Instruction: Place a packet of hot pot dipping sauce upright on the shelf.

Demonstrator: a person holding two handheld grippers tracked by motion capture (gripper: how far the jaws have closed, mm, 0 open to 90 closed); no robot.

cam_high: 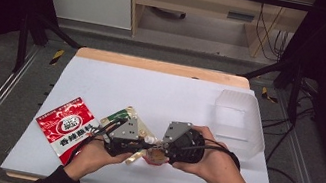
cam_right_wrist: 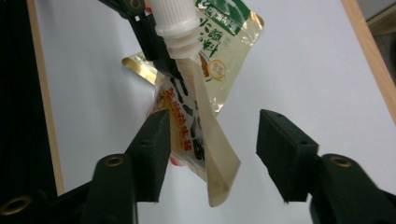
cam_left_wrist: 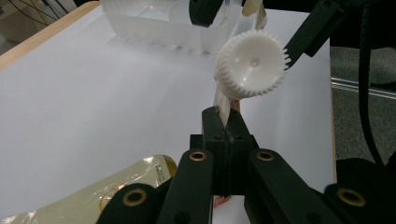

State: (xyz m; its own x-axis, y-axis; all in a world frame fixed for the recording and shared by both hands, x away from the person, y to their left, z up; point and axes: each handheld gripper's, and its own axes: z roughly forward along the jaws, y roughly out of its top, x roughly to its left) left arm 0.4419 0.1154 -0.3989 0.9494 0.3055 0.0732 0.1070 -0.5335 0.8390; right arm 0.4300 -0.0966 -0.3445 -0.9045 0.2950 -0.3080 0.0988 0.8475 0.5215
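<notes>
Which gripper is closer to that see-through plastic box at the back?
Right. The right gripper sits at the table's middle front, on the side where the clear box stands. The left gripper is just beyond it, farther from the box, shut on a spouted pouch.

Both forearms enter from below, hands meeting at table centre; left gripper point(cam_high: 140, 144) jaws are clamped together, right gripper point(cam_high: 157, 145) jaws stand parted.
</notes>
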